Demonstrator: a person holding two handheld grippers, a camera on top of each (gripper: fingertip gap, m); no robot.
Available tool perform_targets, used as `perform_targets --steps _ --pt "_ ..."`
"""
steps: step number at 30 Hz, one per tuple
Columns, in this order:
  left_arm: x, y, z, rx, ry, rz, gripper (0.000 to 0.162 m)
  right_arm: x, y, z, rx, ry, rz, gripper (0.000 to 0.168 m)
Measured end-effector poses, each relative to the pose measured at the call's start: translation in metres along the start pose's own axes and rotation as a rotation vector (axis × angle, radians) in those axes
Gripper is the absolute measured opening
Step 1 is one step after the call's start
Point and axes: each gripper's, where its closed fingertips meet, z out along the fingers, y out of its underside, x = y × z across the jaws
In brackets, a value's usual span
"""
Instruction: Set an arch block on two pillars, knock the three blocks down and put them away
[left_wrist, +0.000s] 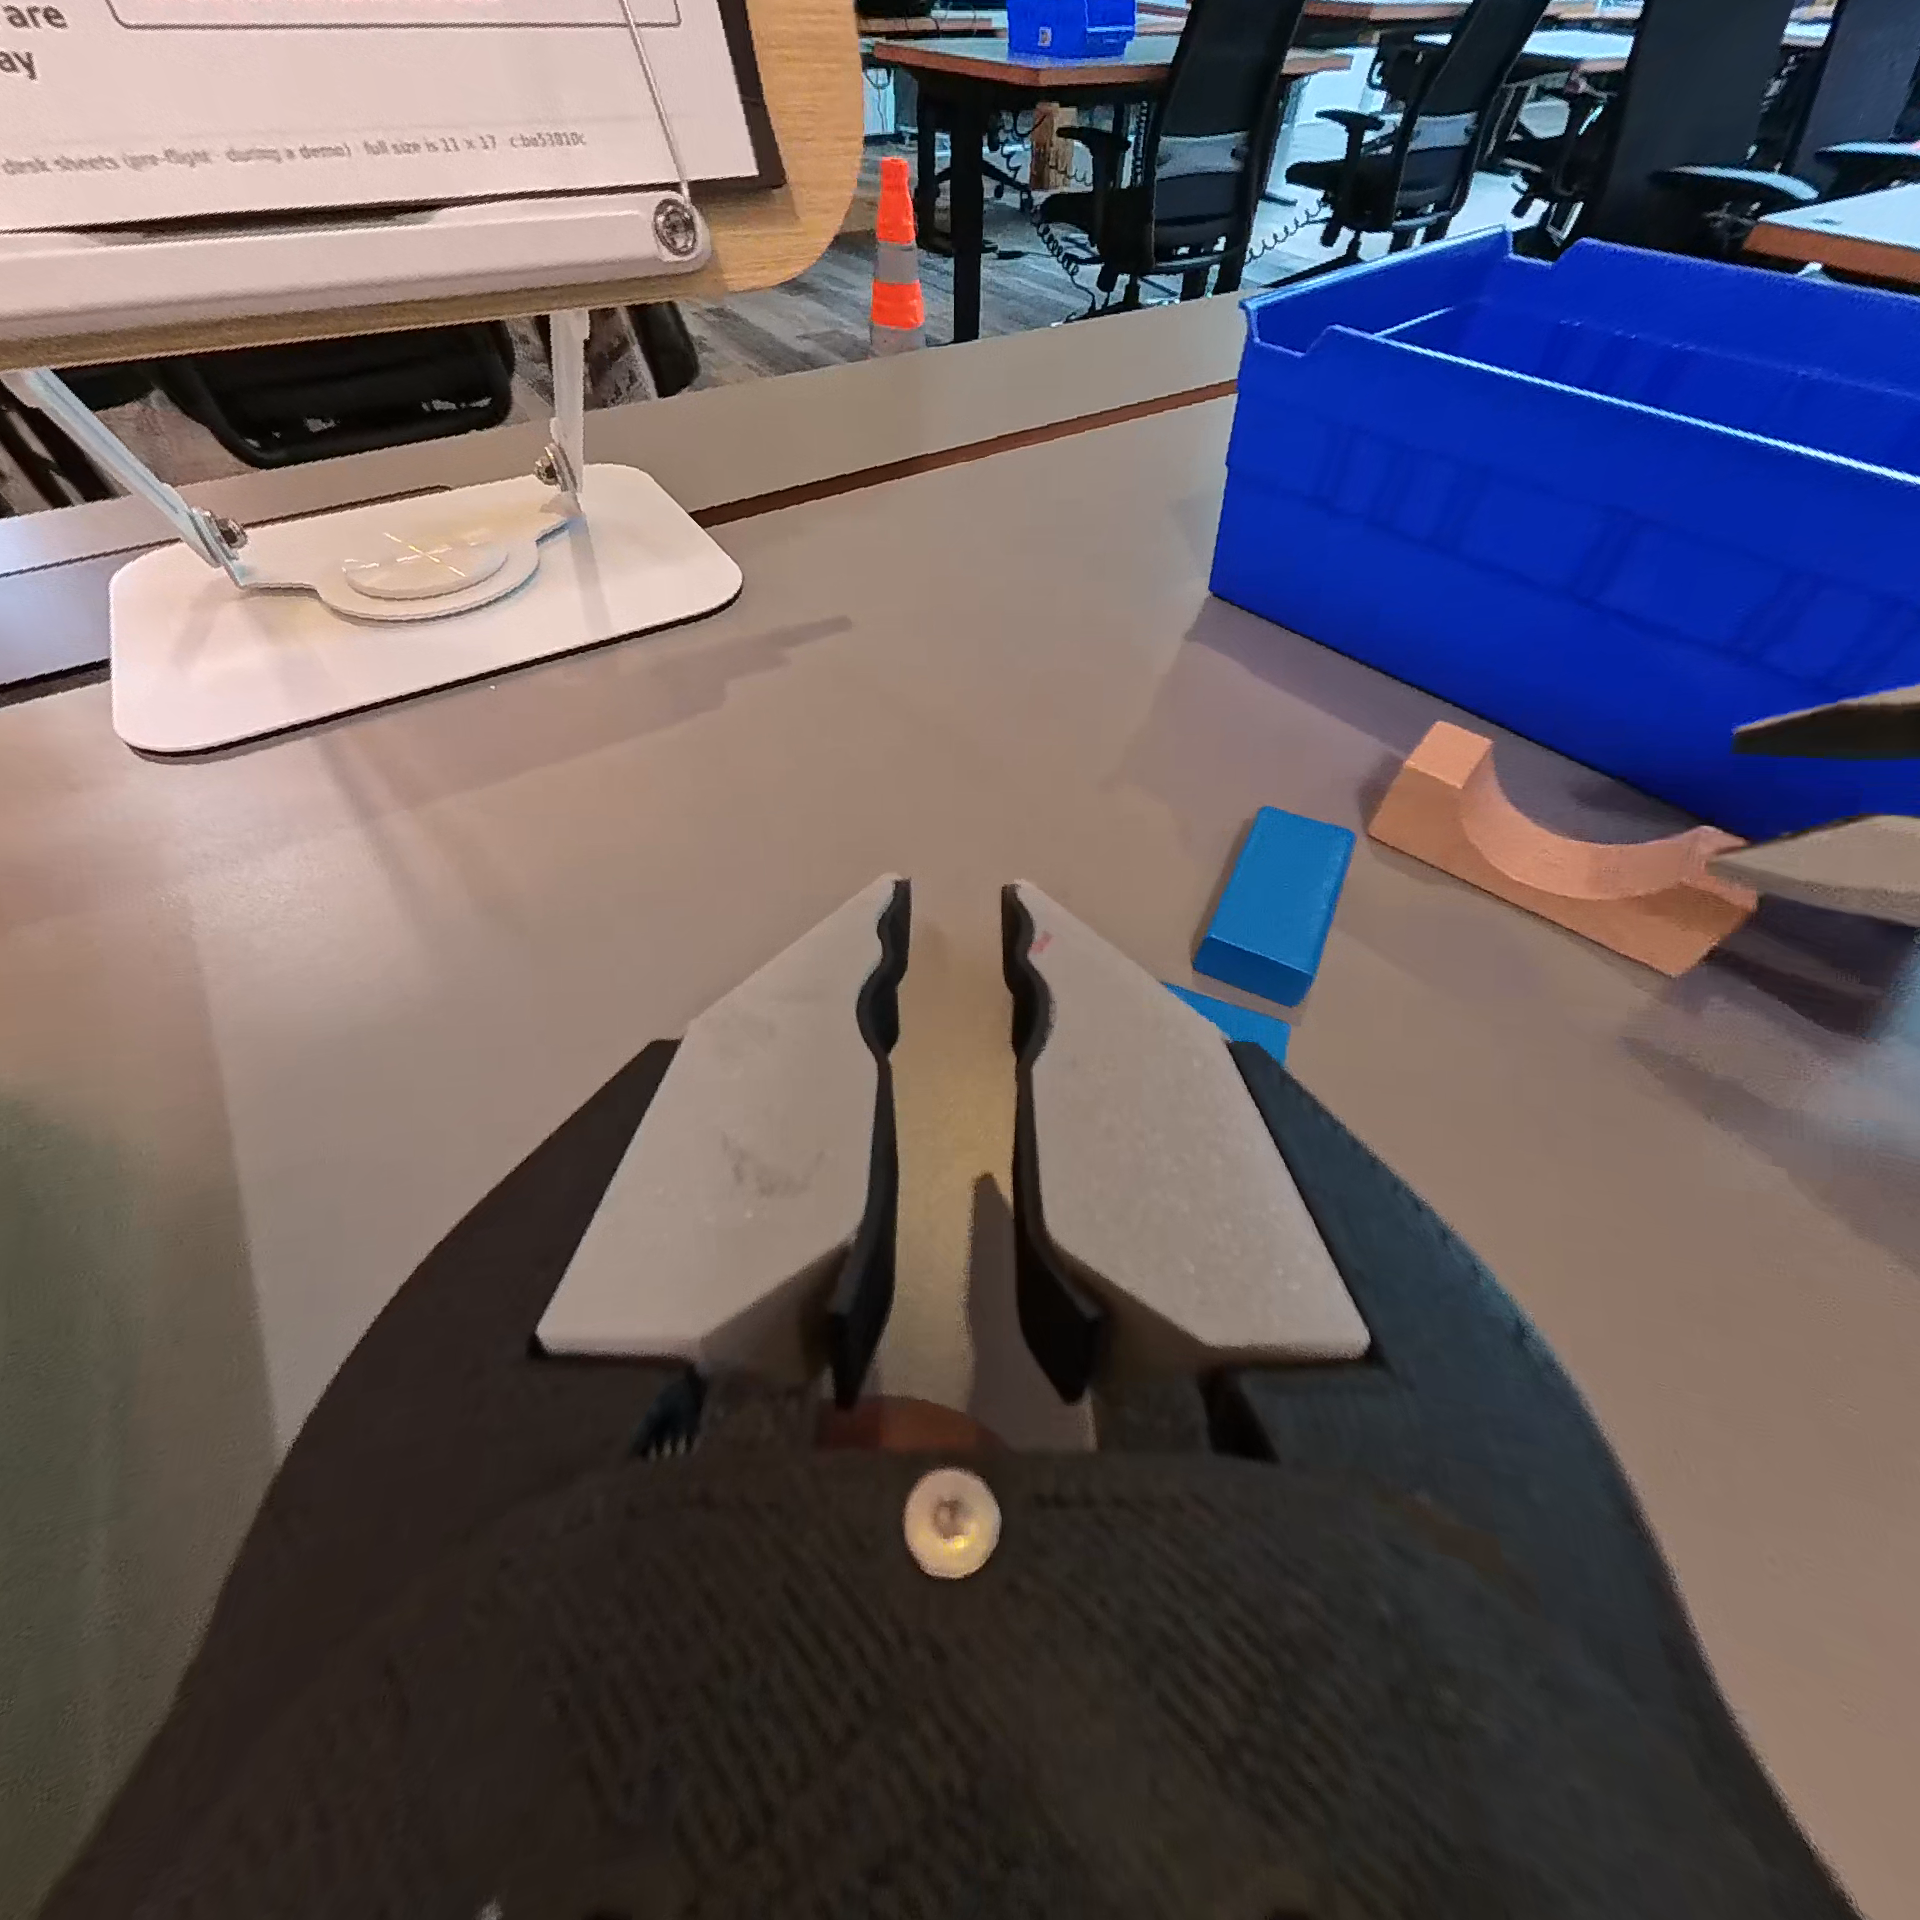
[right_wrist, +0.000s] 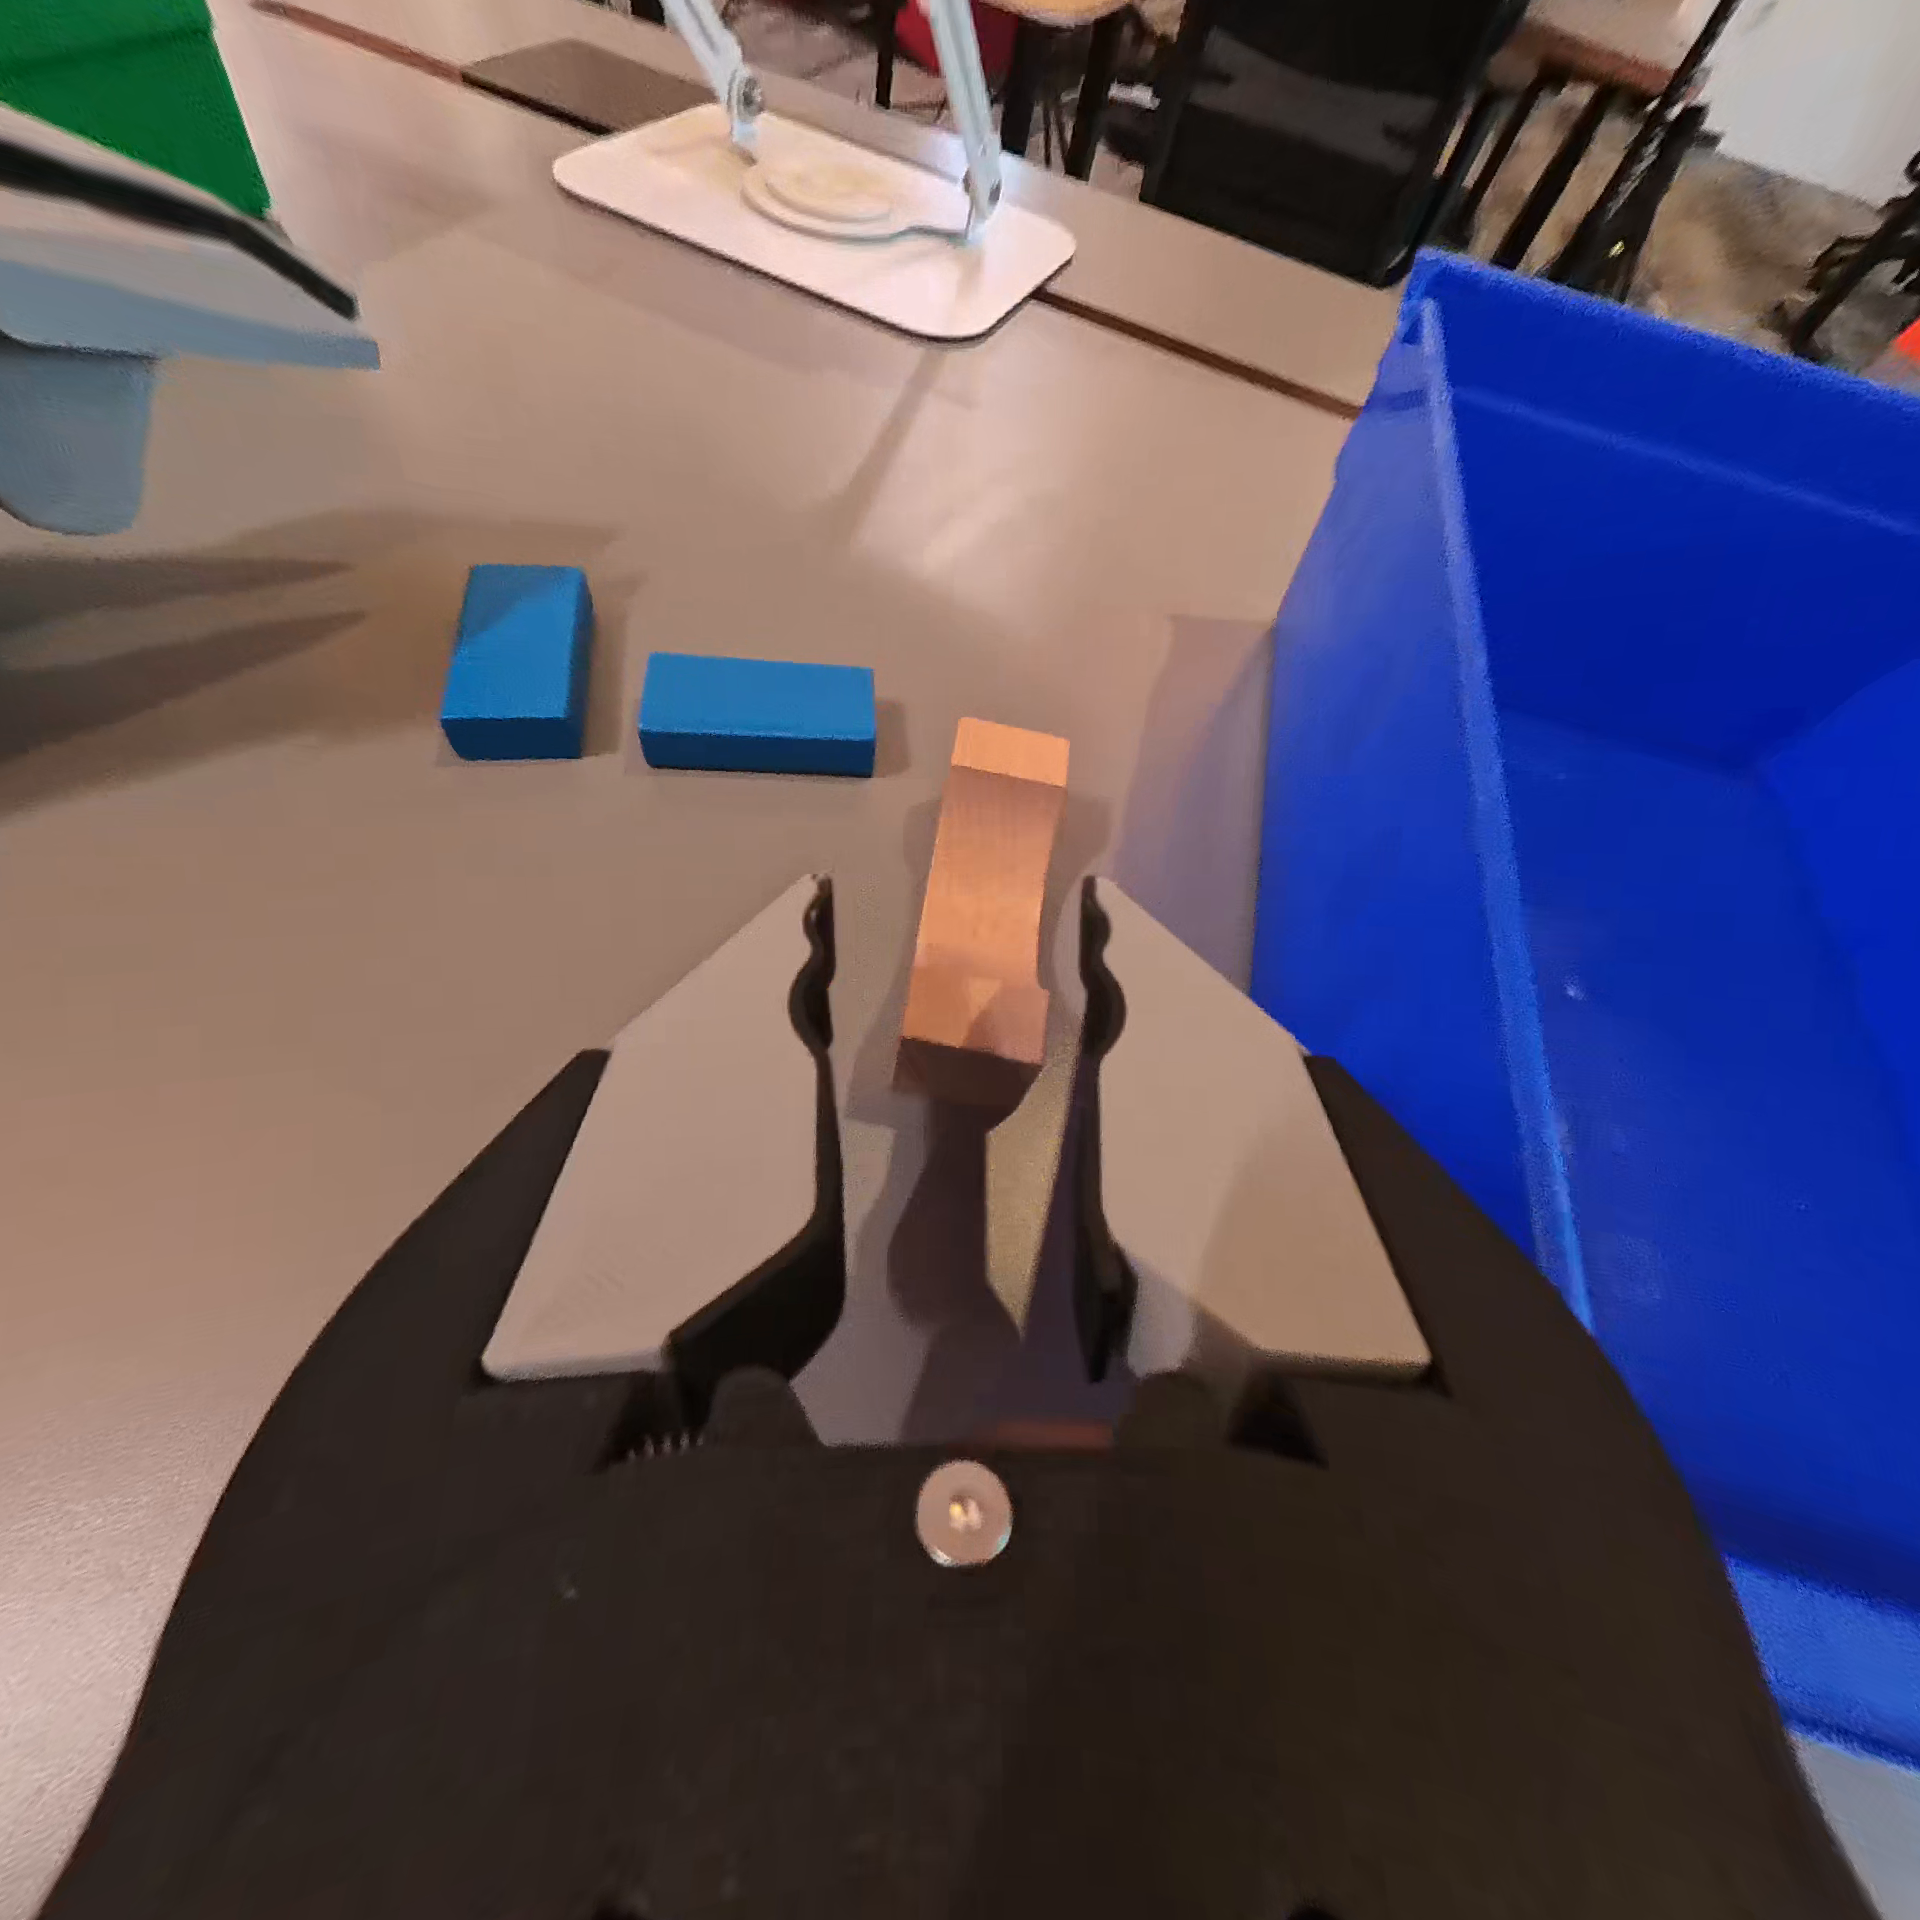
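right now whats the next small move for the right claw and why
Probably ease the right claw forward a little and close it on the wooden arch block. The arch lies flat on the table beside the blue bin, lined up with the open claw, whose fingers already flank its near end without gripping it. The two blue blocks also lie loose on the table.

- Two blue rectangular blocks (right_wrist: 516, 665) (right_wrist: 756, 715)
- One wooden arch block (right_wrist: 987, 904)
- One blue bin (right_wrist: 1382, 831)
- One white stand (right_wrist: 831, 239)
- Two hand-held grippers (right_wrist: 954, 883) (left_wrist: 956, 888)
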Motion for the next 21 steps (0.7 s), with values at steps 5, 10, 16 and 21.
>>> perform_targets --steps 5,10,16,21 --pt "-0.001 -0.002 -0.001 0.014 0.002 -0.011 0.015 0.007 0.037 0.024 -0.252 0.035 -0.042 0.051" --pt "-0.002 -0.001 -0.001 0.006 0.007 -0.025 0.015 0.002 0.040 0.021 -0.265 0.005 -0.033 0.034" --pt "0.001 -0.001 -0.001 0.009 0.003 0.004 0.015 -0.010 0.032 0.006 -0.201 -0.056 -0.013 0.032" --pt "0.001 0.000 0.000 0.003 0.005 0.001 0.015 -0.015 0.024 -0.011 -0.204 -0.016 -0.153 0.032"
